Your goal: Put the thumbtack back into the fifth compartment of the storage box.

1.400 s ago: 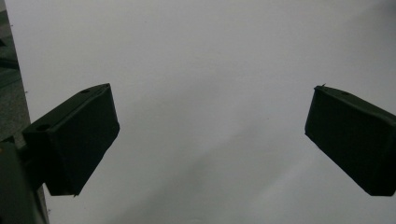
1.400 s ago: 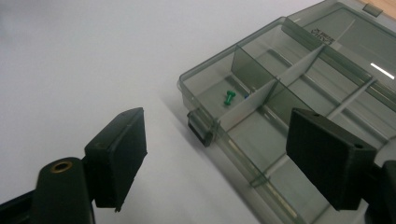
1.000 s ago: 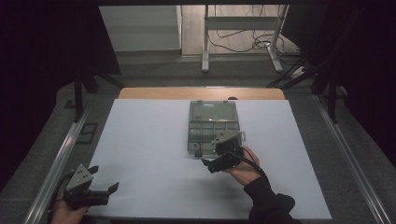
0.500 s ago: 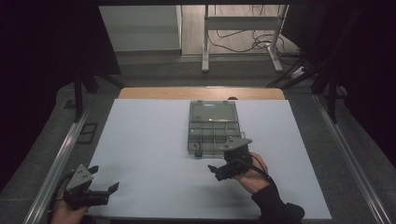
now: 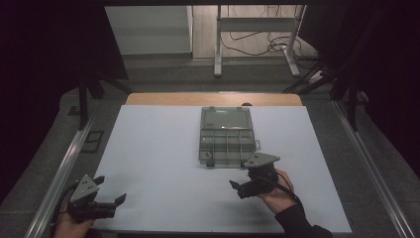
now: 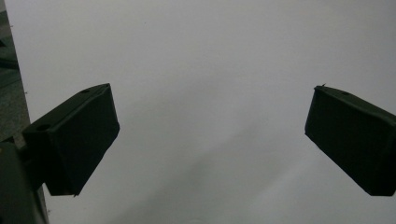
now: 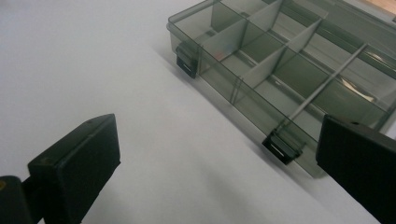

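I see a compartment box (image 5: 226, 140) of smoky, translucent glossy plastic with smooth dividers and darker clasps, lying at twelve o'clock from my right gripper (image 5: 241, 187), whose jaws look like matt black plastic, on a smooth matt white sheet (image 5: 158, 163) over a wooden tabletop (image 5: 163, 98).

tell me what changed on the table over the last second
The right gripper drew back from the near edge of the compartment box, toward the person and slightly to the right. Its jaws have just been opening and now stand wide apart with nothing between them. The box is open on the white sheet where it was. The left gripper kept its place at the near left corner, jaws open and empty.
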Available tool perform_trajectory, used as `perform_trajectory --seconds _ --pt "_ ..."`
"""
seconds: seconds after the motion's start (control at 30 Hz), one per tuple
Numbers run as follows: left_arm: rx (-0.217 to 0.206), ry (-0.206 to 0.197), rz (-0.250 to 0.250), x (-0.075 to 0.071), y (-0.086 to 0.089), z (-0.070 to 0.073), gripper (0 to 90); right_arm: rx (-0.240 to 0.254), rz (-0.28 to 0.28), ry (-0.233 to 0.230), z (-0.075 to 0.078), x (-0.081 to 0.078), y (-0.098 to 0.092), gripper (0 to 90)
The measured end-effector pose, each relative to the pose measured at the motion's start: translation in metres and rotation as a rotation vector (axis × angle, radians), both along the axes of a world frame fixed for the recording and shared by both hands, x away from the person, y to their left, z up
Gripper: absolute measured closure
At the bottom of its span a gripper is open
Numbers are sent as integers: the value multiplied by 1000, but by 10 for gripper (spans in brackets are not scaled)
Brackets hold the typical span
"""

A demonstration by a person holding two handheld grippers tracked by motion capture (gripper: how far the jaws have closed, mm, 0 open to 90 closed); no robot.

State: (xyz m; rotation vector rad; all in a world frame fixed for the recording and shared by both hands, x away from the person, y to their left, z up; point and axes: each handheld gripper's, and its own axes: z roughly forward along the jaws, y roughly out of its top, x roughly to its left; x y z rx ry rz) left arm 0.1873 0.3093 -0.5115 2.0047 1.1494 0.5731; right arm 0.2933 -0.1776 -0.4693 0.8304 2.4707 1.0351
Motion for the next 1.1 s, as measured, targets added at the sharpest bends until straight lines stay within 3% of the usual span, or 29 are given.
perform_trajectory --seconds 0.77,1.1 --pt "-1 0 -2 0 0 0 32 28 -97 -23 1 -23 -41 0" --pt "-3 0 -1 0 0 0 31 43 -187 -26 -2 -34 -61 0"
